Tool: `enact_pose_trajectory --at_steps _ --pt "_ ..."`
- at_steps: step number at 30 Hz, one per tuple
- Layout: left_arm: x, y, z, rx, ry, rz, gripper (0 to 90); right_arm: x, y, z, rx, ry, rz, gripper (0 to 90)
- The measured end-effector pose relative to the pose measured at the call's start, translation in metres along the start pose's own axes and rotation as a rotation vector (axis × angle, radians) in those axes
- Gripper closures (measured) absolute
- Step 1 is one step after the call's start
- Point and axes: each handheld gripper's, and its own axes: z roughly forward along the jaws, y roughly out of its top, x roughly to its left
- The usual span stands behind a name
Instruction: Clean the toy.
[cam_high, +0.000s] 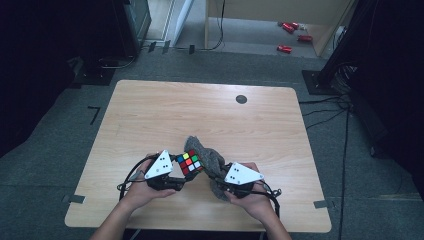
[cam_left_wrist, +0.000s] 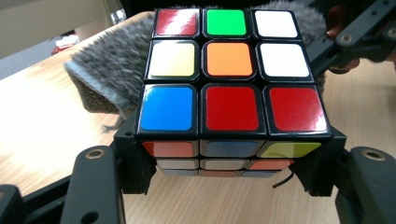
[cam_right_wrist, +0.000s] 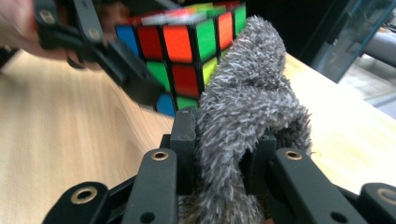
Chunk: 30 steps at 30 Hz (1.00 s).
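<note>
The cube (cam_high: 189, 163) sits lifted above the near middle of the desk (cam_high: 150, 115), tilted, one mixed-colour face turned up toward the high camera. The left tool (cam_left_wrist: 232, 158) is clenched on it, jaws pressing its two opposite sides. The grey fuzzy cloth (cam_high: 210, 161) drapes against the cube's right side, its long axis running from the cube back toward the right tool (cam_right_wrist: 223, 149), which grasps it bunched between the jaws. Both hands come in low from the near edge, tools angled inward toward each other. Bare desk lies open beyond and to both sides.
</note>
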Motion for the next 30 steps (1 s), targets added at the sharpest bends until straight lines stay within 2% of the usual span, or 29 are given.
enact_pose_trajectory --at_steps 2,4,7,9,11,13,16,20,24,26,28,30 --pt "0.002 0.0 0.0 0.007 0.016 -0.015 35.1 -0.001 -0.001 -0.001 0.004 0.007 -0.003 73.2" --pt "0.004 -0.001 0.001 0.021 0.023 -0.028 35.1 -0.001 0.0 -0.003 -0.023 0.012 -0.002 73.9" --pt "0.001 -0.002 0.004 0.043 0.023 -0.013 35.2 0.001 0.004 -0.006 -0.06 0.022 0.002 73.7" --pt "0.001 -0.001 0.004 0.041 0.024 -0.02 35.1 0.001 0.004 -0.004 -0.047 0.024 -0.001 73.6" --pt "0.003 0.0 0.002 0.039 0.027 -0.036 35.2 0.0 0.0 -0.002 -0.008 0.006 -0.008 73.3" --pt "0.005 -0.001 0.001 0.04 0.031 -0.044 35.1 -0.003 -0.003 -0.002 0.005 -0.003 -0.006 72.4" --pt "0.007 -0.001 0.0 0.047 0.039 -0.062 35.1 -0.007 -0.007 -0.002 0.004 -0.026 0.035 66.5" --pt "0.009 0.0 0.0 0.058 0.067 -0.082 35.1 -0.009 -0.011 0.0 0.015 -0.083 0.07 46.9" --pt "0.011 -0.001 -0.002 0.062 0.086 -0.09 35.0 -0.015 -0.011 -0.002 0.035 -0.142 0.113 38.5" --pt "0.011 -0.001 -0.002 0.06 0.089 -0.093 35.0 -0.018 -0.013 -0.003 0.06 -0.166 0.133 42.3" --pt "0.011 0.0 -0.002 0.06 0.088 -0.091 35.0 -0.022 -0.018 -0.004 0.083 -0.181 0.153 58.3" --pt "0.01 0.0 -0.001 0.064 0.086 -0.086 35.0 -0.025 -0.023 -0.004 0.099 -0.184 0.188 69.8"
